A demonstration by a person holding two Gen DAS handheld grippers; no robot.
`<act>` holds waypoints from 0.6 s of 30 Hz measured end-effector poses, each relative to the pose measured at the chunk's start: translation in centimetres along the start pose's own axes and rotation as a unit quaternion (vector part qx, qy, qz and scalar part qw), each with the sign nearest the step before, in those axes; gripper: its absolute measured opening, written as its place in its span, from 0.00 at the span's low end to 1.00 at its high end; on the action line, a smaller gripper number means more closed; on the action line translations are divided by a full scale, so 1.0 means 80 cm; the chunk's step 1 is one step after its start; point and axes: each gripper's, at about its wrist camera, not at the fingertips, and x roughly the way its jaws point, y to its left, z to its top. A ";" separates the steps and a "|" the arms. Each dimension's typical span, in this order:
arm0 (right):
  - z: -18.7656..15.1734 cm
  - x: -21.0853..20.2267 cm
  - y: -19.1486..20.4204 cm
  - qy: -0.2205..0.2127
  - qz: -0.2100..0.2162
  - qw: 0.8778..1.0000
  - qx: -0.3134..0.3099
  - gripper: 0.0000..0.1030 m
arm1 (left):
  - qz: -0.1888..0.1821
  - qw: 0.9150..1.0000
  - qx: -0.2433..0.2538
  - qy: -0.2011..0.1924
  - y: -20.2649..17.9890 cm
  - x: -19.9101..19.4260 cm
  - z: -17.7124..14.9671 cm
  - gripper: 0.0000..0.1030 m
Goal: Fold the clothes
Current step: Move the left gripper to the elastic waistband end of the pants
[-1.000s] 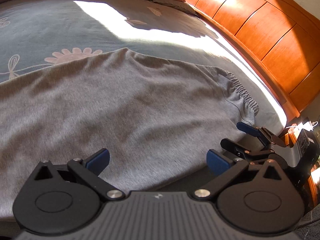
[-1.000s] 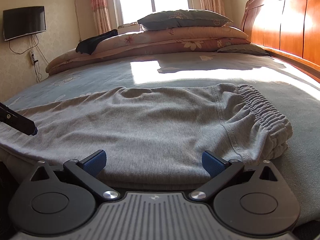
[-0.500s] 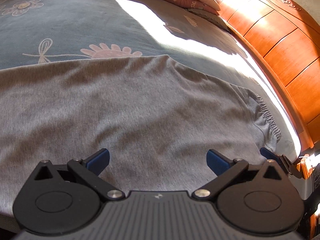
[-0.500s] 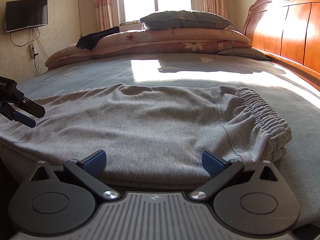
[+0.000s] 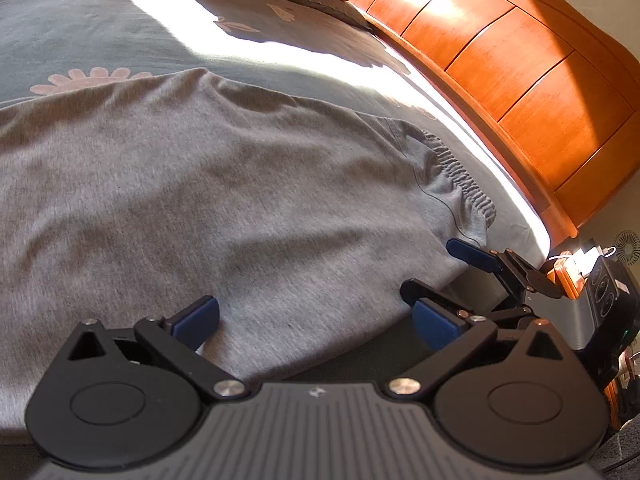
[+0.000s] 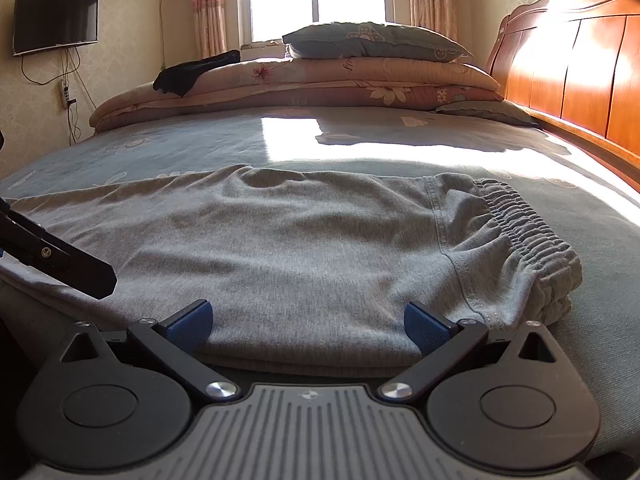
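The grey trousers lie flat on the bed, close to its near edge, already doubled so that one leg lies over the other. Their long axis runs along that near edge: the elastic waistband is at the end towards the wooden headboard, and the legs stretch away from the headboard, out of the picture on the other side.

The right gripper is just in front of the near edge of the trousers, at the part next to the waistband. Its jaws stand wide apart and hold nothing; the cloth edge lies between and a little beyond the two blue pads. The left gripper is further from the headboard, also at the near edge, over the leg part. It too is fully spread and empty. In the left wrist view, the right gripper shows near the waistband corner.

So the right gripper is the nearer one to the waistband and the left one is nearer to the legs. In my judgement the coming fold goes along the long axis, bringing one end over the other, and each gripper must first close on the near edge that lies straight ahead of it. The stack of quilts and the pillow are well apart, at the far side of the bed.
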 end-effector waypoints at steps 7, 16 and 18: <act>0.000 0.001 0.004 0.000 -0.007 1.000 -0.007 1.00 | 0.055 0.995 -0.039 -0.078 0.048 -0.057 0.043 0.99; 0.000 -0.001 0.001 0.000 -0.006 1.000 -0.005 1.00 | 0.088 0.988 -0.098 -0.080 0.107 -0.047 0.030 0.99; 0.000 -0.002 0.000 0.000 -0.005 1.000 -0.003 1.00 | 0.093 0.988 -0.089 -0.083 0.104 -0.046 0.027 0.99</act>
